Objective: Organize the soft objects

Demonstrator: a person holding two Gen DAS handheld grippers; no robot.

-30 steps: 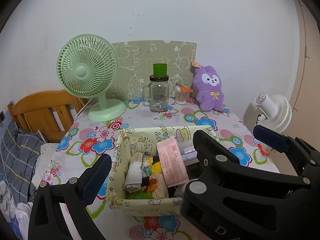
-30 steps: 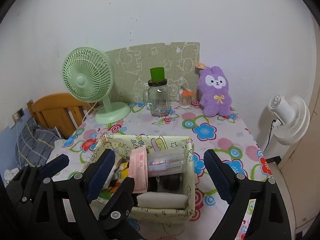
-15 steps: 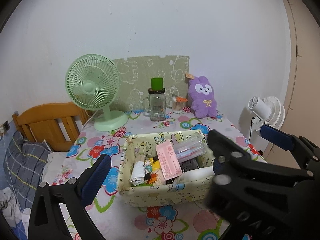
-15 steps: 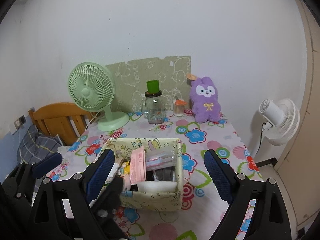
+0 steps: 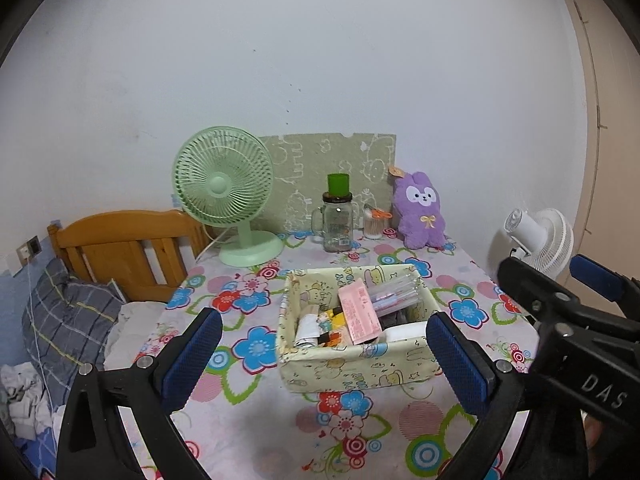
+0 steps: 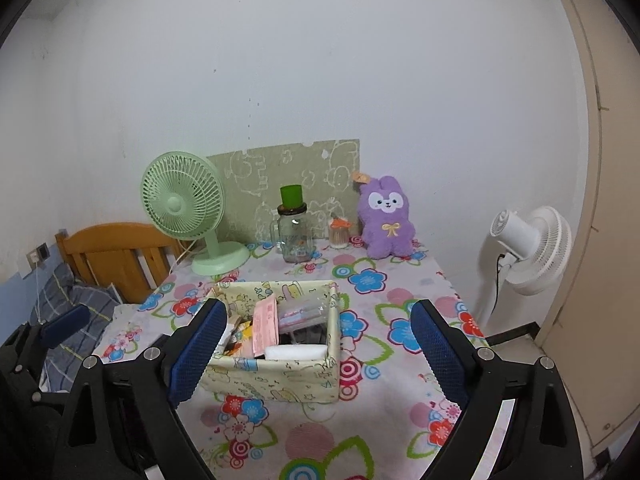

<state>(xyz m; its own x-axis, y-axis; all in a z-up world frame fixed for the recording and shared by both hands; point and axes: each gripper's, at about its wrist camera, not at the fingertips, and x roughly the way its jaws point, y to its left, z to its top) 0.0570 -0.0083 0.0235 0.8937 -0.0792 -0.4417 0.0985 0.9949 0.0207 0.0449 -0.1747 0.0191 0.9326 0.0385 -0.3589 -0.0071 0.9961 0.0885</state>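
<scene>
A pale yellow fabric basket (image 5: 352,368) (image 6: 276,380) stands mid-table, filled with a pink packet (image 5: 358,312), a clear pouch, a white roll and small items. A purple plush rabbit (image 5: 420,212) (image 6: 386,218) sits at the table's back right against the wall. My left gripper (image 5: 324,360) is open and empty, held back above the table's near edge. My right gripper (image 6: 316,356) is open and empty beside it; it shows at the right of the left wrist view (image 5: 560,308).
A green desk fan (image 5: 224,192), a glass jar with green cup (image 5: 338,220) and a small toothpick jar (image 5: 374,226) stand along the back. A white floor fan (image 6: 528,248) stands right of the table. A wooden bed headboard (image 5: 120,248) and bedding lie left.
Both grippers have pulled back and up from the basket, so the table looks farther away. The right gripper has moved aside to the right in the left wrist view.
</scene>
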